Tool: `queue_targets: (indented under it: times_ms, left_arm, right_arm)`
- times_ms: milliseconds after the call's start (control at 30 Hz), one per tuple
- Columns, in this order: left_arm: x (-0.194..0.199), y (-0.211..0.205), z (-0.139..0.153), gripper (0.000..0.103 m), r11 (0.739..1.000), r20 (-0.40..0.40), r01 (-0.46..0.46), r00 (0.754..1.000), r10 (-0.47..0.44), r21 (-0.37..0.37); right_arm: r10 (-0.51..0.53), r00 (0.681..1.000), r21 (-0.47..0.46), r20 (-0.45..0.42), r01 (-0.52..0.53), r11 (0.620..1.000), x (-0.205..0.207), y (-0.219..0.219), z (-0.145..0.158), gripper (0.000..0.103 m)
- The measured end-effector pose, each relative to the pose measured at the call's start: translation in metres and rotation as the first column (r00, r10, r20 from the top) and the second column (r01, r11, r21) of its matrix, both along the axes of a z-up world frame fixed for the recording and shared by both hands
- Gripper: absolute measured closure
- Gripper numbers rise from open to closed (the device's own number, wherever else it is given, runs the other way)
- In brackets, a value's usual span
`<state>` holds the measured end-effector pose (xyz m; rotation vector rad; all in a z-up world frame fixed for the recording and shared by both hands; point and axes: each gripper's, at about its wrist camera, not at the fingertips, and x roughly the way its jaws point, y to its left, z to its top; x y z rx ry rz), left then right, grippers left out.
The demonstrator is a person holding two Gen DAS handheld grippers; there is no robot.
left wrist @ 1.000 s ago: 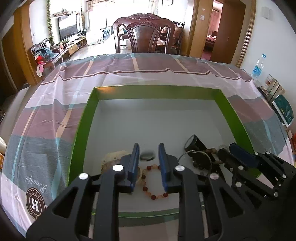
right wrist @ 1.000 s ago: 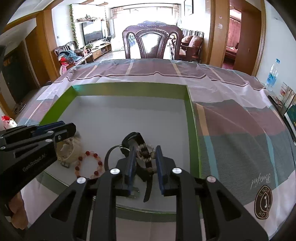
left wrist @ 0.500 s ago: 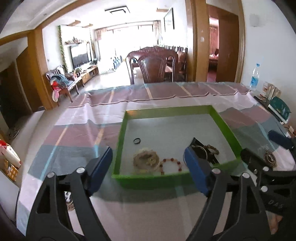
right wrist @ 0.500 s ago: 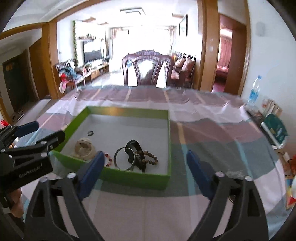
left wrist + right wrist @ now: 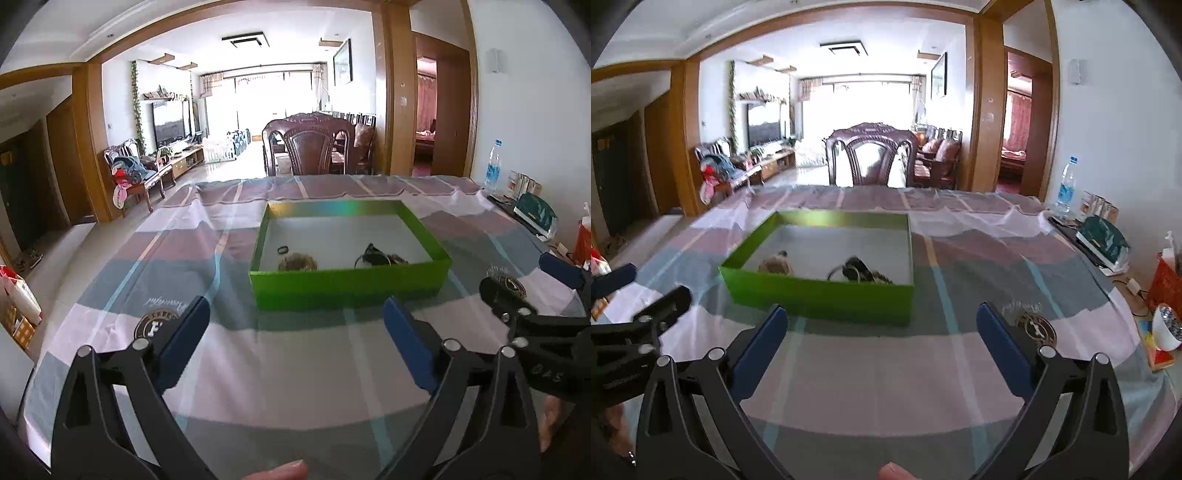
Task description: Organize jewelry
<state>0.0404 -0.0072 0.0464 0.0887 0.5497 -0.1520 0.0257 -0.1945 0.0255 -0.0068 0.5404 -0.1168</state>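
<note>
A green box (image 5: 347, 286) (image 5: 820, 293) stands on the checked tablecloth. Inside it lie a pale beaded bracelet (image 5: 297, 263) (image 5: 774, 264), a small dark ring (image 5: 283, 250), and a dark watch with a wooden bead string (image 5: 376, 256) (image 5: 858, 274). The near wall hides the box's front floor. My left gripper (image 5: 295, 325) is open and empty, held back from the box. My right gripper (image 5: 881, 328) is open and empty, also short of the box. Each gripper shows at the edge of the other's view.
A carved wooden chair (image 5: 308, 147) stands at the table's far side. A water bottle (image 5: 1065, 184), a teal box (image 5: 1102, 242), a red container (image 5: 1167, 284) and a white bowl (image 5: 1165, 326) sit at the right edge.
Both grippers opened wide, letting go of the jewelry inside the box, and pulled back and up away from it. The box now sits farther off.
</note>
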Motion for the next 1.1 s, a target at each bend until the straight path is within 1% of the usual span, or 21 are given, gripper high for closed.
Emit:
queue_targets:
  times_ms: [67,200,300,400,667,1100]
  left_arm:
    - [-0.009,0.003,0.001,0.004,1.000,0.002,0.002,1.000,-0.002,-0.007]
    - [-0.025,0.003,0.002,0.004,1.000,0.022,-0.009,1.000,0.009,0.005]
    - [-0.030,0.002,0.001,0.004,1.000,0.021,0.004,1.000,-0.004,0.003]
    - [-0.032,0.001,0.003,0.004,1.000,0.028,0.004,1.000,-0.005,0.013]
    - [-0.031,0.004,0.005,0.004,1.000,0.022,-0.002,1.000,0.002,0.000]
    - [-0.032,0.007,0.004,0.004,1.000,0.020,-0.008,1.000,0.008,0.004]
  right_arm:
    - [0.001,1.000,-0.014,-0.009,-0.001,1.000,-0.007,0.005,-0.002,0.003]
    - [0.010,1.000,-0.030,0.006,-0.010,0.999,-0.023,0.012,-0.003,0.003]
    - [0.012,1.000,-0.019,0.010,-0.012,1.000,-0.025,0.011,-0.004,0.003]
    - [0.006,1.000,-0.018,0.014,-0.005,1.000,-0.027,0.012,-0.002,0.003]
    - [0.012,1.000,-0.005,0.021,-0.012,1.000,-0.031,0.012,0.000,0.003]
    - [0.015,0.999,-0.002,0.041,-0.015,1.000,-0.040,0.013,0.006,0.003]
